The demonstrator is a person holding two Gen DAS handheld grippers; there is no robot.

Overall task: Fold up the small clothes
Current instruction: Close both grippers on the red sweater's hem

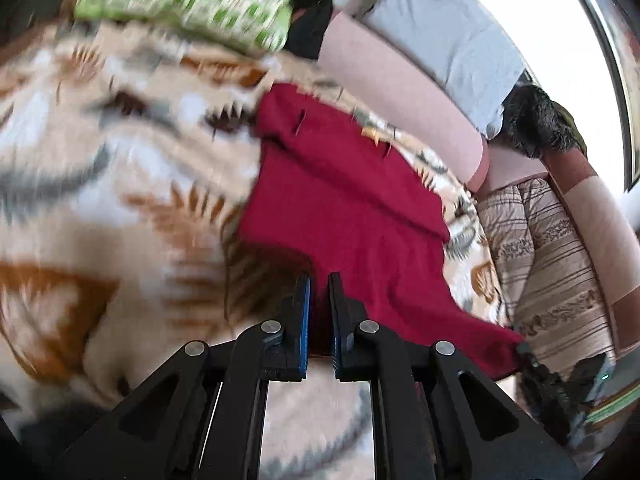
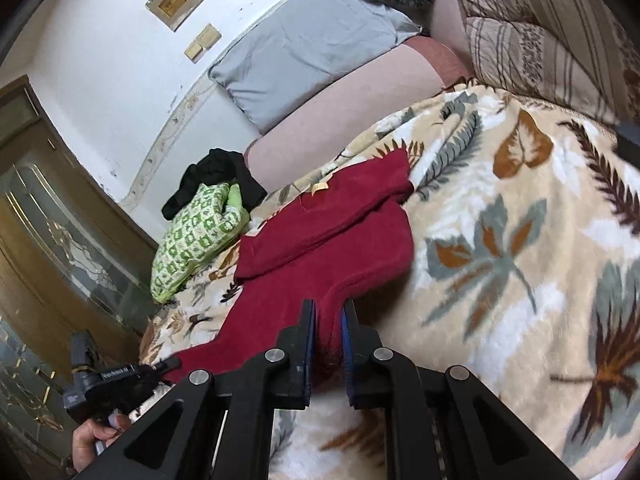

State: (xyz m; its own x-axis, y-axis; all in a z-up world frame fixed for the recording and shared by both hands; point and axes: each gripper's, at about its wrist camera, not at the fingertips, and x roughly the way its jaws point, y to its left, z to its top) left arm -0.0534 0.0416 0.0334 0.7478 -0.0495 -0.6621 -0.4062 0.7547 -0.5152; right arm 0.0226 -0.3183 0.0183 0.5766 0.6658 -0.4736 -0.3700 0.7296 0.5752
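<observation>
Black gripper point(image 1: 319, 280) linkages, silver pivot pins (blue pads point(image 2: 345, 344))

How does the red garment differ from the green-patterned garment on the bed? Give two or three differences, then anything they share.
1. The red garment is plain dark red; the green-patterned garment has green shapes on a pale ground.
2. The red garment is clamped in both tongs, left and right; the green-patterned garment is untouched.
3. The red garment lies nearer; the green-patterned one sits farther back.

Both rest on the leaf-print blanket.

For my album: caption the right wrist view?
Right hand-held gripper shut on dark red knit garment over leaf-patterned blanket.
</observation>
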